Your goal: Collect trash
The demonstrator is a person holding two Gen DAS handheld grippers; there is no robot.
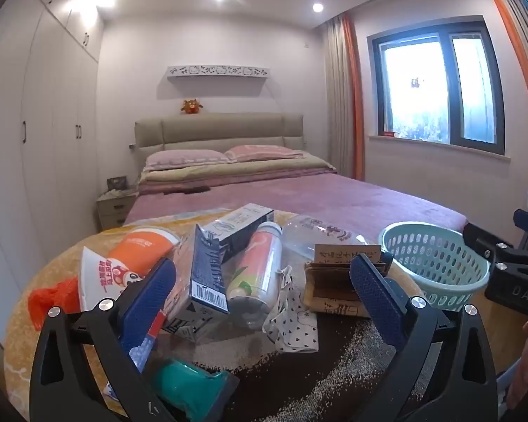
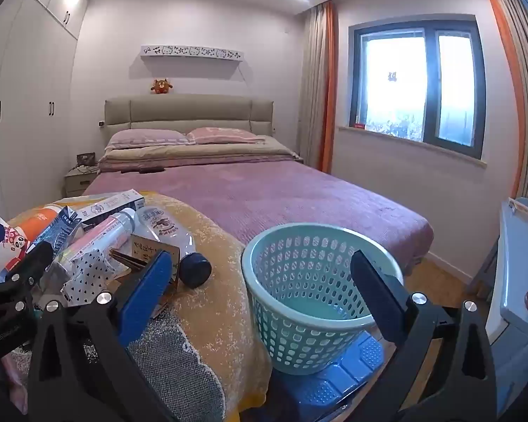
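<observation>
A heap of trash lies on a yellow blanket (image 1: 98,362): an orange-and-white cup (image 1: 140,246), dark blue cartons (image 1: 207,281), a pink can (image 1: 257,274), a clear bottle (image 1: 316,235), a brown cardboard box (image 1: 338,288), a spotted wrapper (image 1: 292,320) and a teal object (image 1: 190,387). My left gripper (image 1: 264,292) is open and empty, hovering just in front of the heap. My right gripper (image 2: 260,292) is open and empty, its jaws either side of the near rim of the mint-green basket (image 2: 306,288). The basket looks empty.
The basket stands on a blue plastic stool (image 2: 334,379) beside the blanket. A bed with a purple cover (image 2: 264,193) fills the room behind. A black round lid (image 2: 195,269) lies near the box. A pale cabinet (image 2: 517,267) stands at the right.
</observation>
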